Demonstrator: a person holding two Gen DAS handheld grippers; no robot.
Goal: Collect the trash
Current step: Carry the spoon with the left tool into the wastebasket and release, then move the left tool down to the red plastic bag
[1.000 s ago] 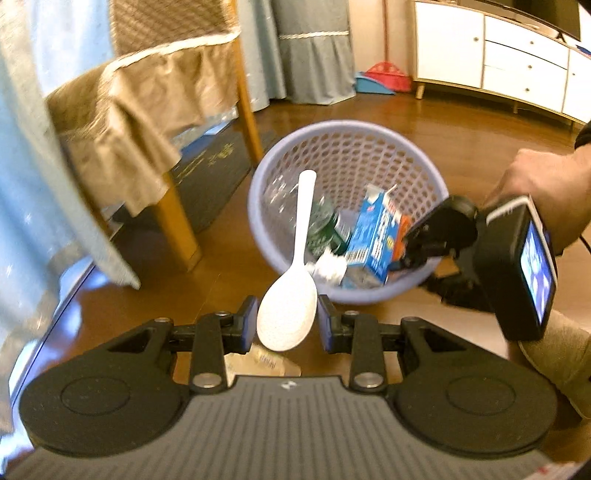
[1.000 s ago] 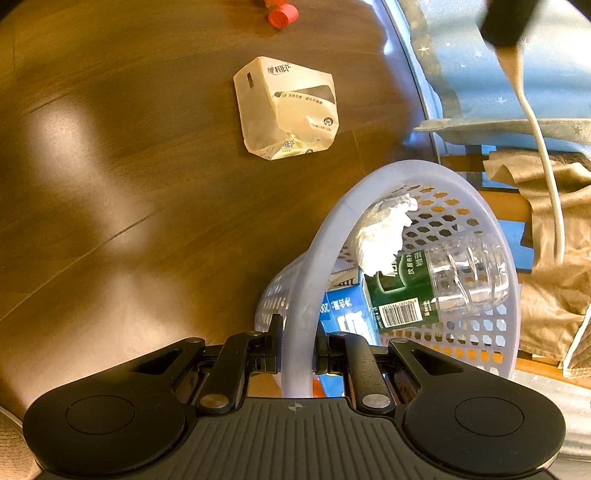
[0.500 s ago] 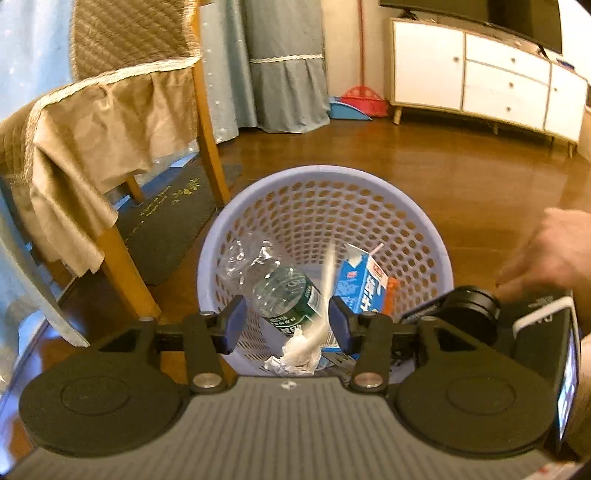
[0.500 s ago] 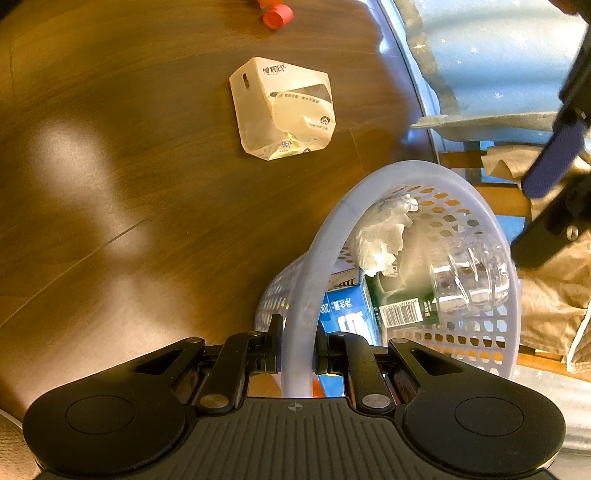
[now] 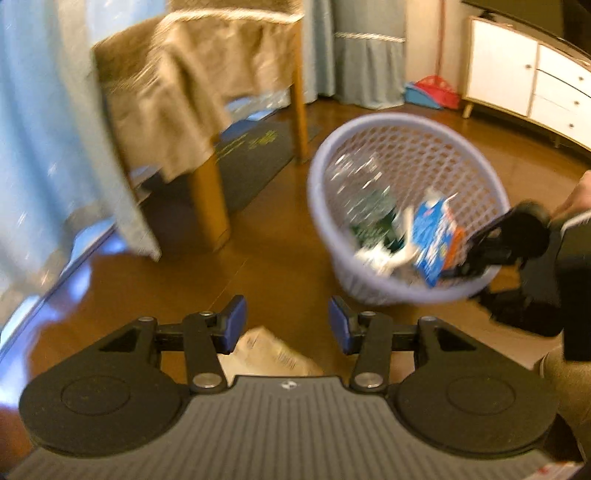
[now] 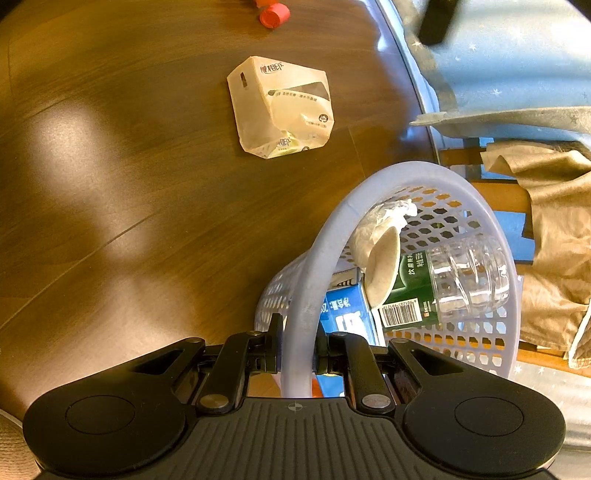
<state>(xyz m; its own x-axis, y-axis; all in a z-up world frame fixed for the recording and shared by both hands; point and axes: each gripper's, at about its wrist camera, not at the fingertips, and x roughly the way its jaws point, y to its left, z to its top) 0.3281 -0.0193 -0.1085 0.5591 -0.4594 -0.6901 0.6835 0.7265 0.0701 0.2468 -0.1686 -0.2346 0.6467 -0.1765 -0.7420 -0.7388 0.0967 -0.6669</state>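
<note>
My left gripper [image 5: 286, 314] is open with nothing between its blue pads, above the brown table. Below it lies a beige tissue packet [image 5: 266, 354], also in the right wrist view [image 6: 280, 107]. My right gripper [image 6: 298, 350] is shut on the rim of the lilac mesh basket [image 6: 321, 251], which appears to the right in the left wrist view [image 5: 406, 120]. Inside the basket lie a white spoon [image 6: 384, 266], a clear bottle with a green label [image 6: 465, 280], a blue carton [image 6: 343, 314] and a crumpled tissue [image 6: 391, 212].
A red cap [image 6: 275, 14] lies at the far end of the table. A chair with a tan cover [image 5: 192, 92] and a blue tablecloth [image 5: 55, 129] stand left of the basket. A dark mat [image 5: 251, 155] and a white cabinet [image 5: 524, 85] are beyond.
The left gripper opened and let go of the white spoon, which now lies in the basket. It then swung left and down toward the table. The right gripper kept its hold.
</note>
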